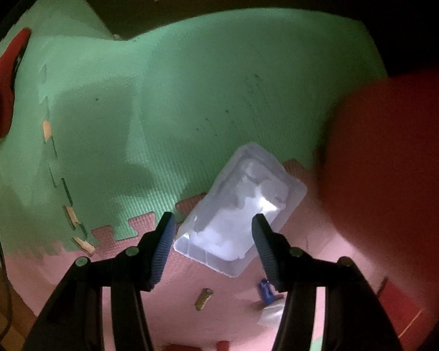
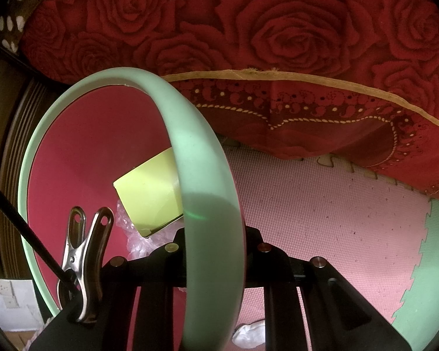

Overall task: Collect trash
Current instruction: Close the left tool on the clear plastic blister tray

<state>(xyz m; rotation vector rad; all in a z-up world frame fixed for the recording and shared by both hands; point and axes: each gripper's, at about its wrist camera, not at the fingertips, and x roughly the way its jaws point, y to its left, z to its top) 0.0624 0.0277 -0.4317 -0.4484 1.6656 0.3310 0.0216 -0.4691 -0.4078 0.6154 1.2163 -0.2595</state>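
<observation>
In the left wrist view my left gripper point(image 1: 213, 225) points down at the foam mat, and a clear plastic tray point(image 1: 243, 201) with white crumpled stuff inside sits slantwise between its blue pads point(image 1: 162, 248). Both pads press on the tray's sides. In the right wrist view my right gripper point(image 2: 215, 237) is shut on the mint-green rim of a bin point(image 2: 202, 158) with a pink inside; its fingertips are hidden behind the rim. Inside the bin lie a yellow-green box point(image 2: 149, 193) and crumpled clear plastic point(image 2: 137, 237).
On the pink mat point(image 1: 225, 307) lie a brownish scrap point(image 1: 203, 299), a blue wrapper point(image 1: 266, 292) and a white scrap point(image 1: 272, 316). A blurred red mass point(image 1: 395, 175) fills the right. A red rose-patterned cover point(image 2: 278, 44) hangs over the mat. A metal clip point(image 2: 82, 257) holds a black cable.
</observation>
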